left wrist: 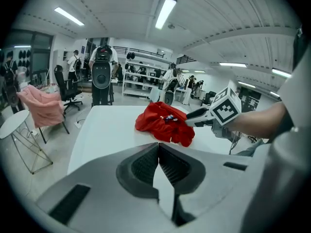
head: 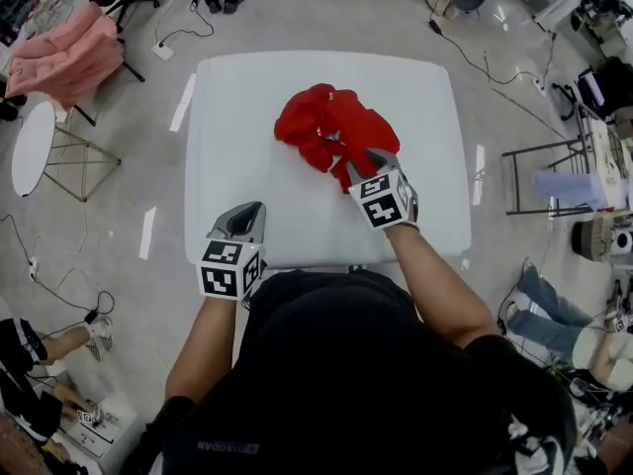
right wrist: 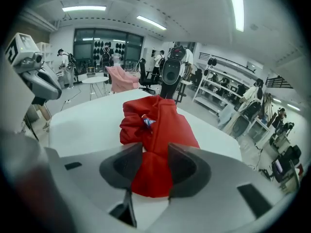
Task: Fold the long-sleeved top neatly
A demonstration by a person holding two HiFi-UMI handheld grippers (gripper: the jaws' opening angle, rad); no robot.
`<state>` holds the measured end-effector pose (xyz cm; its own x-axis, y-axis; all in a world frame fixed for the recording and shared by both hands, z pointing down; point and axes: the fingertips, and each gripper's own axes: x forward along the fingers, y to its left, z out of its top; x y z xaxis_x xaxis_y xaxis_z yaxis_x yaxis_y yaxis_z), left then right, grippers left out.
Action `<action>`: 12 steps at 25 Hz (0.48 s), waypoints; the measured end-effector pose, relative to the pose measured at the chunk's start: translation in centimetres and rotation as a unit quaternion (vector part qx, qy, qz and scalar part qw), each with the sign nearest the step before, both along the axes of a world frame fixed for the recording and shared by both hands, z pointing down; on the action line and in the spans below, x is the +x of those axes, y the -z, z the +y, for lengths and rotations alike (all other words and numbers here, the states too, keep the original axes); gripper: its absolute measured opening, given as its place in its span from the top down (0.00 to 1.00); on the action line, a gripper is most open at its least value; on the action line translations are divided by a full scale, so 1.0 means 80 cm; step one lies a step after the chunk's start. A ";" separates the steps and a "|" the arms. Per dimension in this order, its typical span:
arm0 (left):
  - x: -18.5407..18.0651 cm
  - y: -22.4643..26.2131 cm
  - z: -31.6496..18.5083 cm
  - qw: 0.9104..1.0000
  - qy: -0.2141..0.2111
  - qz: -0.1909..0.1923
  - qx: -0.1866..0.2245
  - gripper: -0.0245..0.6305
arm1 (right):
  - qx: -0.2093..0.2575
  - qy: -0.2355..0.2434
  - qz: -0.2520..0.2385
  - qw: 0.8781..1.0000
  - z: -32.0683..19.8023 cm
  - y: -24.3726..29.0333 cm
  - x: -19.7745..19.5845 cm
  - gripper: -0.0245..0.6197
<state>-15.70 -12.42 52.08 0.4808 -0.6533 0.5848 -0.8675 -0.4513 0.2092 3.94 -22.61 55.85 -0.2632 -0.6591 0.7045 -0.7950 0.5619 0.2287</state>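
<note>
**Wearer and hand-held rig.** We see a black short-sleeved T-shirt carrying small grey lettering, too small to read. The left gripper and the right gripper share one build. Each has smooth grey moulded shells, black ribbed pads recessed in the jaws, and a white cube printed with black square markers.

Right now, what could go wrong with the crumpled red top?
1. The red top lies in a crumpled heap, and the right gripper has its jaws open around a thick bunch of it. Closing there might grab several layers and lift the whole lump instead of one edge.
2. The left gripper is shut and empty near the table's front edge, so nothing pins the cloth; a pull could drag it.
</note>
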 end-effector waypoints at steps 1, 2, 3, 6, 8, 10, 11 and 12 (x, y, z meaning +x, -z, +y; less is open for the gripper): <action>0.002 0.001 0.004 1.000 0.006 0.002 -0.003 0.96 | -0.004 0.005 -0.001 1.000 -0.003 -0.004 -0.001 0.70; 0.004 0.001 0.007 1.000 0.009 0.002 -0.005 0.96 | -0.009 0.009 -0.001 1.000 -0.005 -0.009 -0.001 0.69; 0.006 0.002 0.010 1.000 0.012 0.000 -0.006 0.96 | -0.014 0.013 0.000 1.000 -0.007 -0.014 -0.001 0.69; 0.008 0.003 0.011 1.000 0.022 -0.010 -0.007 0.96 | -0.024 0.023 0.006 0.999 -0.012 -0.029 0.003 0.70; 0.009 0.005 0.010 0.999 0.029 -0.014 -0.005 0.96 | -0.028 0.020 -0.006 0.999 -0.014 -0.032 0.007 0.75; 0.012 0.007 0.008 0.999 0.031 -0.017 -0.003 0.96 | -0.033 0.010 -0.031 0.999 -0.014 -0.030 0.017 0.82; 0.015 0.007 0.007 0.999 0.031 -0.018 -0.002 0.96 | -0.036 0.004 -0.047 0.998 -0.014 -0.027 0.022 0.85; 0.018 0.008 0.006 0.999 0.031 -0.019 -0.001 0.96 | -0.039 -0.001 -0.063 0.997 -0.013 -0.023 0.028 0.87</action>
